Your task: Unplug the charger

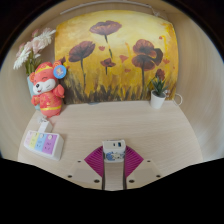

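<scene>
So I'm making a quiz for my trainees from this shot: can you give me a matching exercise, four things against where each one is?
Things:
1. Stuffed toy
2. Potted plant
3. White charger
4. Pastel box

Places:
A. between the open fingers of the gripper
B. on the table, in front of the toy
C. against the flower painting's left side
D. by the painting's right side

Pairs: 1-C, 2-D, 3-A, 4-B

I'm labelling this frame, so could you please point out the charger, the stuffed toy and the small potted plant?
charger [113,148]: gripper view, on its white top face.
stuffed toy [46,90]: gripper view, on its orange body.
potted plant [158,98]: gripper view, on its white pot.
</scene>
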### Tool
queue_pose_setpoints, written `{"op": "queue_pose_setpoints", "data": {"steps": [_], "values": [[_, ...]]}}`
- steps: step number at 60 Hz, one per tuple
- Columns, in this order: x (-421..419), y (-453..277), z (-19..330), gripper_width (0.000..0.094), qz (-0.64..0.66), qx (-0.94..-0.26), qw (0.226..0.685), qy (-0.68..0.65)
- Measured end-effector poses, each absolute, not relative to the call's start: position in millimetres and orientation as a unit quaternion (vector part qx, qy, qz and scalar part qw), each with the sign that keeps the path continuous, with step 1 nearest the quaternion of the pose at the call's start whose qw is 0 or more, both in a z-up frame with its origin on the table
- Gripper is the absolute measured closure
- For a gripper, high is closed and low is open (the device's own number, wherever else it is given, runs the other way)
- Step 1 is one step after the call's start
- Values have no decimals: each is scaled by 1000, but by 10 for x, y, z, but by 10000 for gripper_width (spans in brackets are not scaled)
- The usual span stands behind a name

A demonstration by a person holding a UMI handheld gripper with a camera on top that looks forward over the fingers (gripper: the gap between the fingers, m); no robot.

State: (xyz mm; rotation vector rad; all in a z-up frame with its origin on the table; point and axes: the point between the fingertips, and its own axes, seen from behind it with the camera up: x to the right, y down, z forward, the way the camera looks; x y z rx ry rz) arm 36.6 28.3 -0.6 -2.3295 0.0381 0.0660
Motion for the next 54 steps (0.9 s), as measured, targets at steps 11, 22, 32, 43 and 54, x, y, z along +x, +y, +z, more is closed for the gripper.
{"op": "queue_pose_setpoints", "data": {"steps": [11, 22, 32, 43, 54], "values": [[405, 386, -54, 597, 21, -916, 399, 15], [460, 476, 231, 359, 3, -907, 421, 7], [373, 384, 1184, 107, 11, -875, 484, 17], [133, -140, 2300, 75, 5, -833, 553, 25], [-190, -860, 2550, 75, -2, -831, 556, 27]]}}
